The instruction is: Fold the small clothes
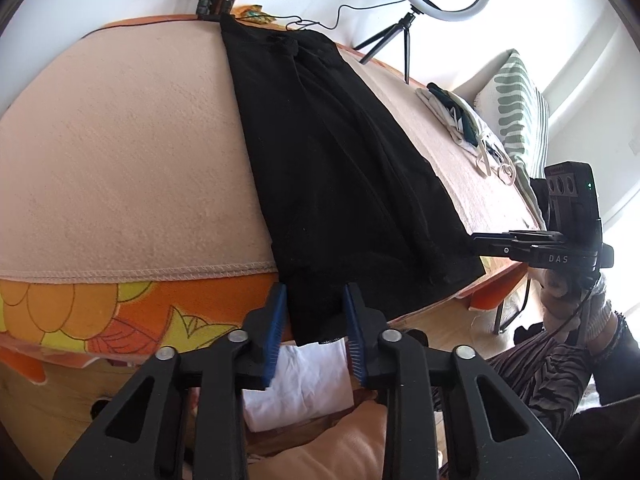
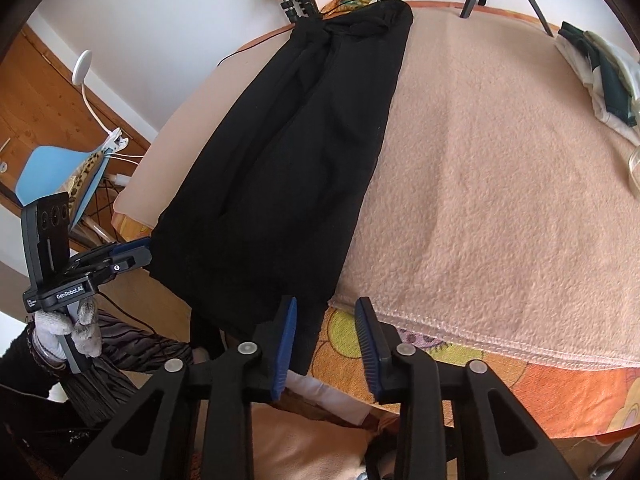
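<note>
Your black garment [image 1: 336,168] lies lengthwise on the pink blanket [image 1: 120,152] over the table, its near hem hanging off the edge. It looks light, soft and limp, so take it at the hem corners. Your left gripper [image 1: 314,334] and right gripper [image 2: 326,344] both straddle those corners, jaws apart, not yet pinching. Bare blanket on both sides leaves folding room.
</note>
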A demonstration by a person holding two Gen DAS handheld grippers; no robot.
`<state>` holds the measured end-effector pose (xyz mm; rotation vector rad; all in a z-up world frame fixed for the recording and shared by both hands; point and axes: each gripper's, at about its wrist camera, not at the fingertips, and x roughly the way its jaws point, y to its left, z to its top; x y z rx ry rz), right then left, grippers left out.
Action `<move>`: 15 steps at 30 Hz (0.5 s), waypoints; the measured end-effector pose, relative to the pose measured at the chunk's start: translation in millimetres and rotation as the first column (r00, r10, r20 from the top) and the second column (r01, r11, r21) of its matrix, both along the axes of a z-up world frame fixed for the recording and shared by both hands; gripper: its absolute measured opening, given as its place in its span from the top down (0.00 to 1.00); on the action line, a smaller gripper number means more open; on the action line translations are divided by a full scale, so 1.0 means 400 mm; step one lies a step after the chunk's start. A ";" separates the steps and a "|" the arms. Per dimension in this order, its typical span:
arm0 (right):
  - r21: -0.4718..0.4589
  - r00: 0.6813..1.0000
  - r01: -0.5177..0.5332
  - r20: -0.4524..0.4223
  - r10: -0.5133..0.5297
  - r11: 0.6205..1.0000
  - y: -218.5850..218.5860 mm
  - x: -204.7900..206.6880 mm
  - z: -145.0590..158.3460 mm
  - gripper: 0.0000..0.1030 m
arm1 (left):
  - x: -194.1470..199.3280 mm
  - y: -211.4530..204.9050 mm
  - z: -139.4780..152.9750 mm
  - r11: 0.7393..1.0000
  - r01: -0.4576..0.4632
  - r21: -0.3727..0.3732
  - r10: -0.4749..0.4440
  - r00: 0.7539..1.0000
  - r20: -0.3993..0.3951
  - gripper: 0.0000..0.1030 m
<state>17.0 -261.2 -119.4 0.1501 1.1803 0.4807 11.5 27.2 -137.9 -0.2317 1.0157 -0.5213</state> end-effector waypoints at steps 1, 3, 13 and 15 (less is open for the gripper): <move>0.000 1.000 -0.006 -0.001 0.006 1.000 0.000 0.000 -0.002 0.82 | 0.000 -0.003 -0.001 1.000 0.003 0.000 -0.003 1.000 -0.002 0.88; 0.001 1.000 -0.013 -0.002 0.013 1.000 0.003 -0.001 -0.006 0.93 | 0.000 -0.006 0.001 1.000 0.002 0.000 -0.002 1.000 0.004 0.94; 0.034 1.000 0.024 0.006 -0.024 0.999 -0.038 -0.017 0.001 1.00 | -0.018 -0.003 0.005 1.000 0.023 -0.008 -0.023 1.000 0.017 0.97; 0.029 1.000 0.009 -0.001 -0.009 1.000 -0.031 -0.017 -0.005 1.00 | -0.016 0.000 0.002 1.000 0.022 -0.018 -0.021 1.000 0.010 0.97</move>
